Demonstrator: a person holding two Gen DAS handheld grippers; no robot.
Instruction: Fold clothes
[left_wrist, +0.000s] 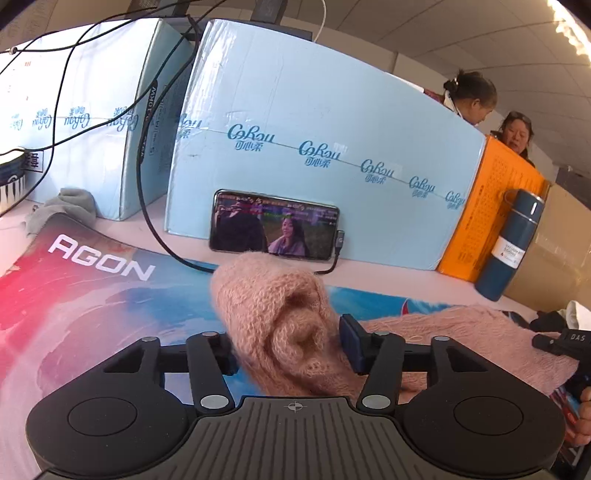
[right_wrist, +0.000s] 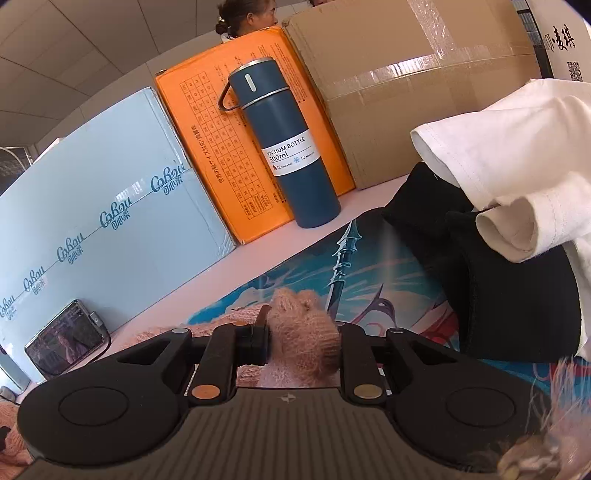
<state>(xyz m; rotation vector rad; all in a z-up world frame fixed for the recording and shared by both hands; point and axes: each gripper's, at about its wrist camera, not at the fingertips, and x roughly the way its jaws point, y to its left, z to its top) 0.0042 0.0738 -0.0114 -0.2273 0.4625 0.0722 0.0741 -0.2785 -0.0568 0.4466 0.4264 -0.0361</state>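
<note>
A fuzzy pink knitted sweater (left_wrist: 465, 332) lies on the printed desk mat (left_wrist: 92, 288). My left gripper (left_wrist: 291, 347) is shut on a bunched fold of the sweater, which sticks up between the fingers. My right gripper (right_wrist: 303, 339) is shut on another bunched part of the pink sweater (right_wrist: 303, 332), just above the mat (right_wrist: 388, 280). The right gripper's body shows at the right edge of the left wrist view (left_wrist: 565, 343).
Light blue boxes (left_wrist: 314, 122), an orange box (right_wrist: 229, 122) and a brown carton (right_wrist: 417, 74) line the back. A phone (left_wrist: 275, 225) leans on a blue box with a cable. A blue vacuum bottle (right_wrist: 284, 140) stands near. Black and white clothes (right_wrist: 517, 221) are piled at right. A grey cloth (left_wrist: 62, 210) lies at far left.
</note>
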